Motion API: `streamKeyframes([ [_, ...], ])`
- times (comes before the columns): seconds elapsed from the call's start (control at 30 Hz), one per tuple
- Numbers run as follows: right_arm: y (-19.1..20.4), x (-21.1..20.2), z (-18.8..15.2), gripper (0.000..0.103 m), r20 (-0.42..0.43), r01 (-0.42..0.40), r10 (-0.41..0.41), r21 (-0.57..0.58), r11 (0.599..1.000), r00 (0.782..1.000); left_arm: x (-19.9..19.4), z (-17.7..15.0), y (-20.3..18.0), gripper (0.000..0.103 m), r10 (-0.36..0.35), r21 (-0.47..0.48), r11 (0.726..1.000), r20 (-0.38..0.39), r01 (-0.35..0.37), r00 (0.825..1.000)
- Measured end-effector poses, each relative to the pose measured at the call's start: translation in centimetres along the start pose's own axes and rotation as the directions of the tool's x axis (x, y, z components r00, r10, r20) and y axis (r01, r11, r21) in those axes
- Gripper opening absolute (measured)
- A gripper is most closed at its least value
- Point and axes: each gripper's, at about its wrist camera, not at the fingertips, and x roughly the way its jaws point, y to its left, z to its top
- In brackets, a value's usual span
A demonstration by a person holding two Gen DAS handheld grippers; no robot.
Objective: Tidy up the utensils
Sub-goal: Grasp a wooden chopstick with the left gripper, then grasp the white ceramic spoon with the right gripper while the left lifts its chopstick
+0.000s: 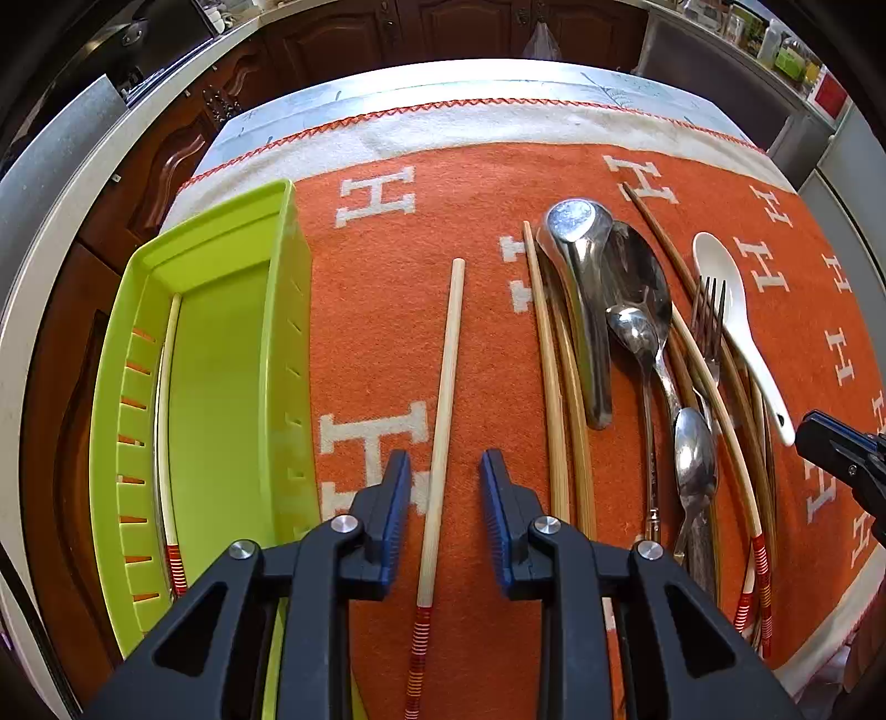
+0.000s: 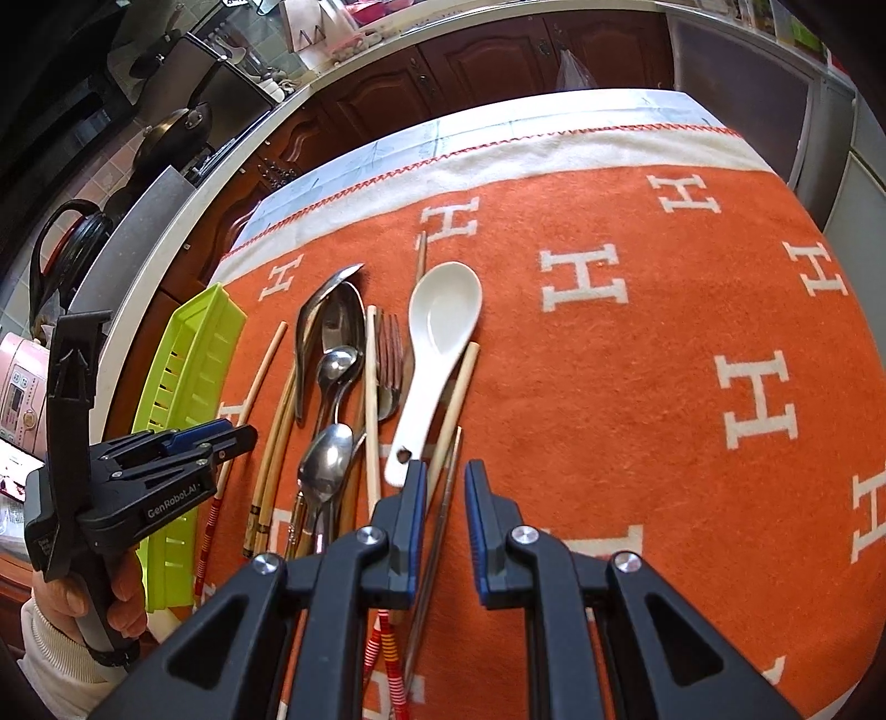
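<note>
A lime green tray [image 1: 288,310] lies at the left on the orange cloth, with one chopstick [image 1: 166,421] inside along its left wall. My left gripper [image 1: 446,471] is open, its jaws straddling a single pale chopstick [image 1: 446,387] that lies on the cloth. To the right lies a pile of chopsticks, metal spoons [image 1: 637,277], a fork [image 1: 709,310] and a white ceramic spoon [image 1: 731,315]. My right gripper [image 2: 446,482] is open above the near end of the pile, over a metal chopstick [image 2: 443,509] beside the white spoon [image 2: 437,332]. The tray [image 2: 188,365] and left gripper [image 2: 221,437] show at the left.
The orange cloth [image 2: 664,360] with white H letters covers the table; its right half holds no utensils. Dark wooden cabinets [image 1: 387,33] and a counter edge run behind the table. A kitchen counter with appliances [image 2: 166,138] stands at the far left.
</note>
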Motion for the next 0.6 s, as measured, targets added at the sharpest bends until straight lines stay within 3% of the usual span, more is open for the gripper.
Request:
streamKeyframes([
  [0.03,-0.1,0.0,-0.1,0.014,-0.002,0.001,-0.001,0.001,1.0,1.0,-0.1,0.0,-0.2,0.009,-0.016,0.005,1.0,-0.007,0.016,1.0],
  [0.07,-0.1,0.0,-0.2,0.014,-0.004,0.003,-0.003,0.0,1.0,1.0,-0.1,-0.1,-0.6,0.005,-0.04,0.005,0.999,-0.013,0.04,0.999],
  [0.2,-0.2,0.1,-0.6,0.014,-0.014,0.0,0.0,0.004,1.0,1.0,-0.6,-0.7,-2.3,0.005,-0.058,0.039,0.998,-0.016,0.059,0.998],
  [0.3,-0.6,0.1,-0.6,0.014,-0.014,-0.015,0.016,0.029,0.999,1.0,-0.9,-1.2,-3.0,0.005,-0.035,0.057,0.998,0.008,0.035,0.999],
  [0.4,-0.9,0.0,-0.2,0.014,-0.004,-0.057,0.057,0.068,0.996,0.998,-1.0,-1.6,-2.7,0.015,-0.027,0.036,0.999,0.024,0.026,0.999],
  [0.47,-1.1,-0.1,0.2,0.014,0.005,-0.097,0.097,0.095,0.991,0.995,-1.1,-1.9,-2.0,0.042,0.001,0.01,1.0,0.03,-0.001,1.0],
  [0.5,-1.1,-0.1,0.4,0.014,0.008,-0.107,0.107,0.103,0.989,0.994,-1.1,-2.0,-1.6,0.048,0.013,0.002,1.0,0.033,-0.013,0.999],
  [0.6,-1.5,0.4,1.0,0.014,0.012,-0.148,0.148,0.143,0.979,0.989,-1.4,-2.4,-1.7,0.049,0.016,0.026,1.0,0.05,-0.018,0.999],
])
